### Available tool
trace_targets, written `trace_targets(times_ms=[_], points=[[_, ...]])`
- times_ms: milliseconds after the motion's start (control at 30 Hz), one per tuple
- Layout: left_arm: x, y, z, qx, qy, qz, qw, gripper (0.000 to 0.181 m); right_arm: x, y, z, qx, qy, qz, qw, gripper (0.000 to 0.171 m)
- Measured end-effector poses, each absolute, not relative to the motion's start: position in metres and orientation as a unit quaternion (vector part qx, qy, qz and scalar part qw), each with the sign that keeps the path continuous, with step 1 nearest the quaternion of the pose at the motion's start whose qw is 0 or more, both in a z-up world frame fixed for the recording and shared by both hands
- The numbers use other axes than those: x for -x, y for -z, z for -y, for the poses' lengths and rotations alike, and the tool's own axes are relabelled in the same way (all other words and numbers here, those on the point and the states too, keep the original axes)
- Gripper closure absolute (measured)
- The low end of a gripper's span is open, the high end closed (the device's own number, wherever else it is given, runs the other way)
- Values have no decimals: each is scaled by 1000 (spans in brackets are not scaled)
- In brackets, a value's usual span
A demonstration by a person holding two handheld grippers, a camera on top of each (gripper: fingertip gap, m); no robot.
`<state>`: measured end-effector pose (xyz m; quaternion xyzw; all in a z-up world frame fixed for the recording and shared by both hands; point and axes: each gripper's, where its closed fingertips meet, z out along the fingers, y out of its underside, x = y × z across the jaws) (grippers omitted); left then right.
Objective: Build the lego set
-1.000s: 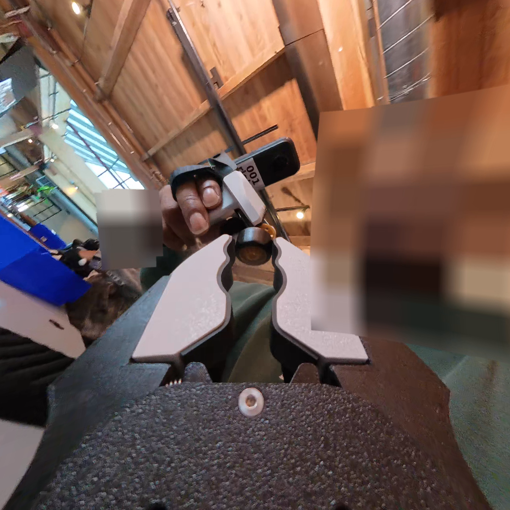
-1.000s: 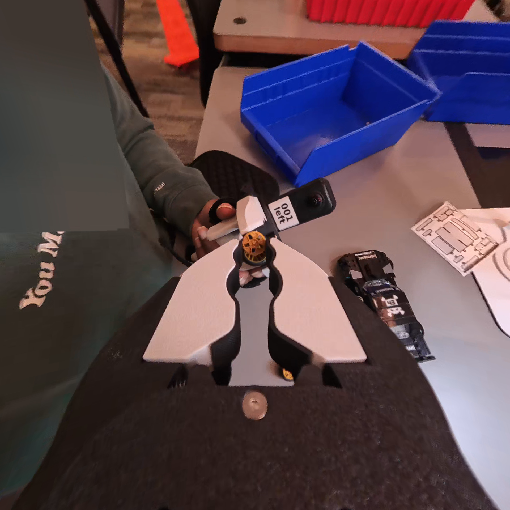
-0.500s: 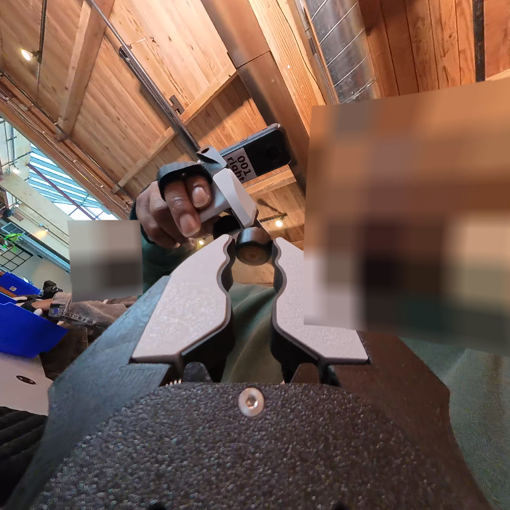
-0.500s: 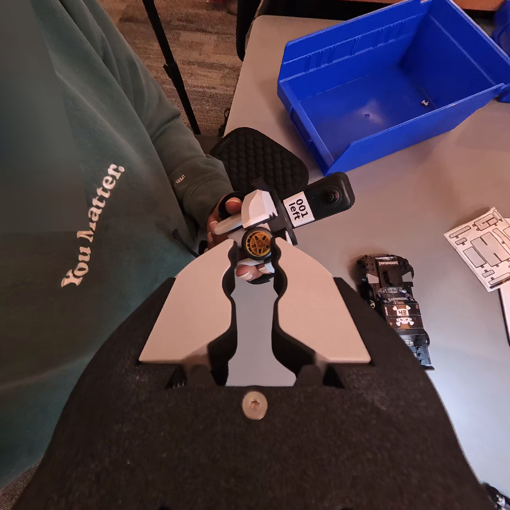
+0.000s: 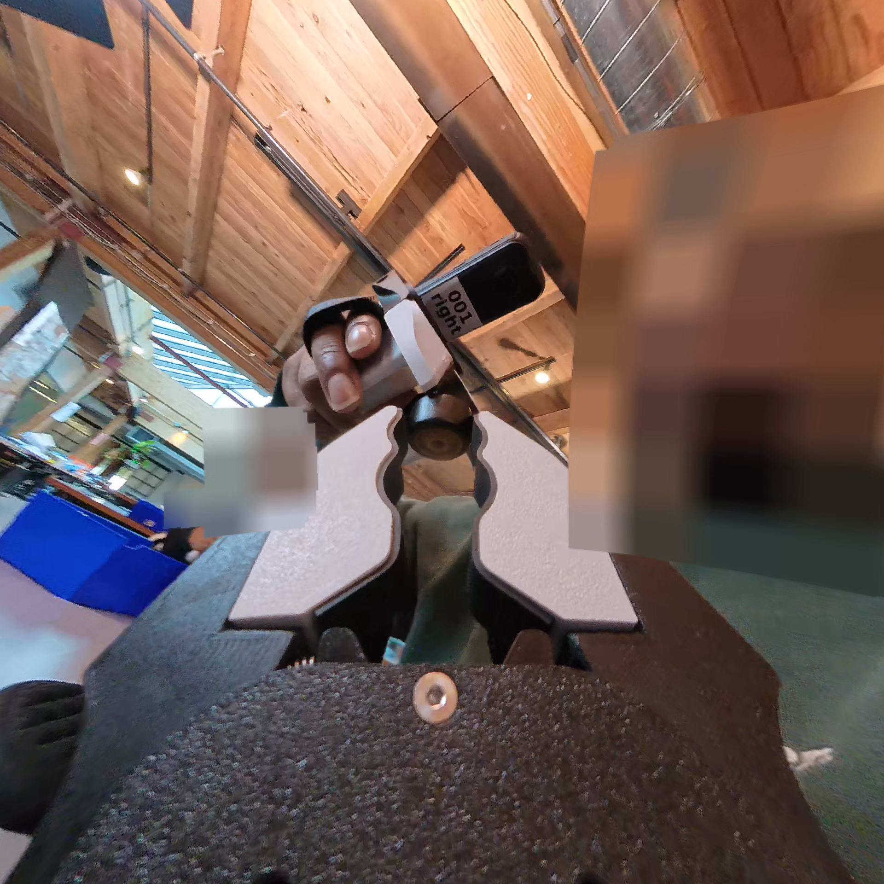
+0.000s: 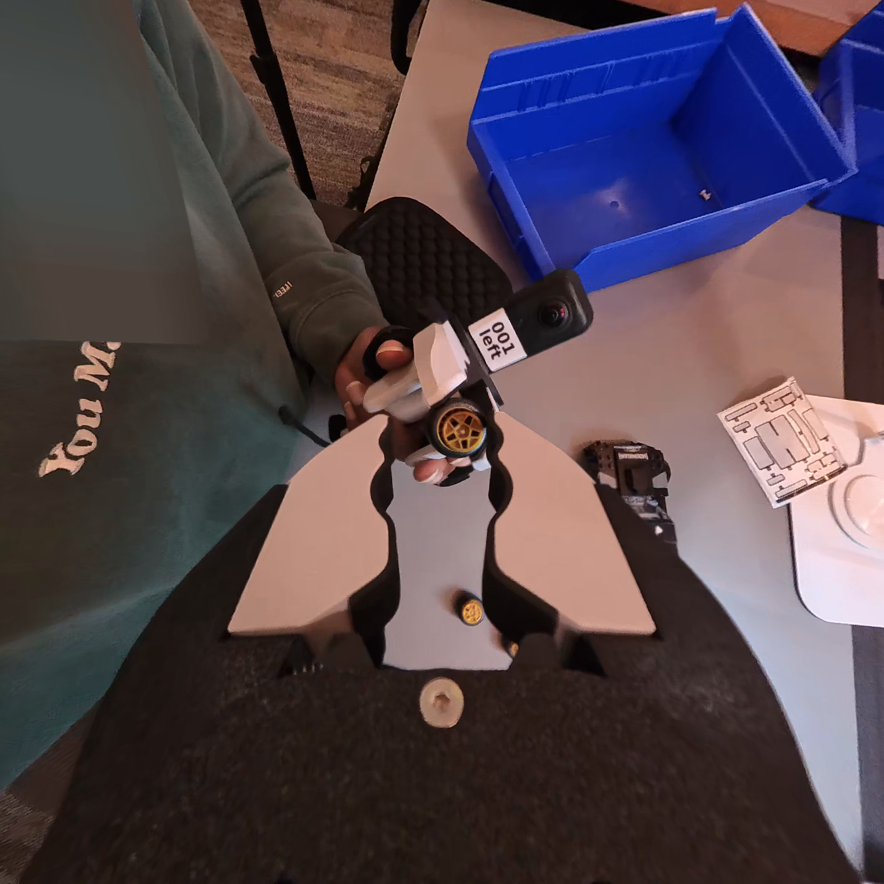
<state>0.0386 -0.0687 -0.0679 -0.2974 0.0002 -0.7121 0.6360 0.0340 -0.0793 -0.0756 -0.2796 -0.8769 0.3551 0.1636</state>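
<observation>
My left gripper [image 5: 437, 425] points up towards the person and is shut on a small wheel [image 5: 436, 430] with a black tyre, held at the fingertips. In the right wrist view the same wheel [image 6: 459, 430] shows its gold spoked rim. There it sits between the left gripper's white fingers [image 6: 397, 406], above the grey table [image 6: 669, 359]. My right gripper [image 6: 440, 430] faces it with its jaws open around the wheel, and a gap shows on the left side. The black lego car body [image 6: 626, 483] lies on the table to the right.
A second gold-rimmed wheel [image 6: 471, 612] lies on the table between my right fingers. A sticker sheet [image 6: 784, 440] and a white tray [image 6: 851, 550] are at the right. An open blue bin [image 6: 646, 158] stands at the back. The person's green sleeve [image 6: 311, 296] is at the left. My two grippers' fingertips are within a few centimetres of each other. From either gripper's tips it is about 25 centimeters to the black lego car body [image 6: 626, 483].
My right jaws have opened wide off the wheel, which stays in the left gripper. Both grippers have tilted a little; the left grip is unchanged.
</observation>
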Motion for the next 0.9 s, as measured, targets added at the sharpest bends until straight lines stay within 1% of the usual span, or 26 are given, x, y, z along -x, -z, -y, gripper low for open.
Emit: trace_targets(times_ms=[167, 267, 433, 500, 567, 667, 733, 900], points=[[-30, 62, 68, 307, 652, 2, 694, 156, -26, 66, 80, 258, -368, 871, 198, 133], [-24, 57, 69, 305, 622, 0, 722, 155, -18, 53, 78, 243, -384, 858, 241, 133], [-13, 49, 71, 311, 573, 10, 758, 156, -13, 53, 72, 161, -332, 831, 417, 136], [-11, 47, 70, 324, 548, 12, 771, 155, -11, 49, 75, 128, -325, 785, 512, 137], [-9, 45, 69, 332, 530, 14, 780, 155, -5, 47, 75, 120, -318, 745, 574, 139], [-7, 42, 66, 340, 513, 20, 787, 156, 4, 47, 76, 121, -328, 714, 607, 139], [-5, 40, 65, 345, 504, 24, 792, 155, 7, 46, 76, 121, -336, 701, 617, 144], [-2, 34, 66, 341, 500, 27, 796, 155, 8, 44, 77, 128, -349, 689, 622, 149]])
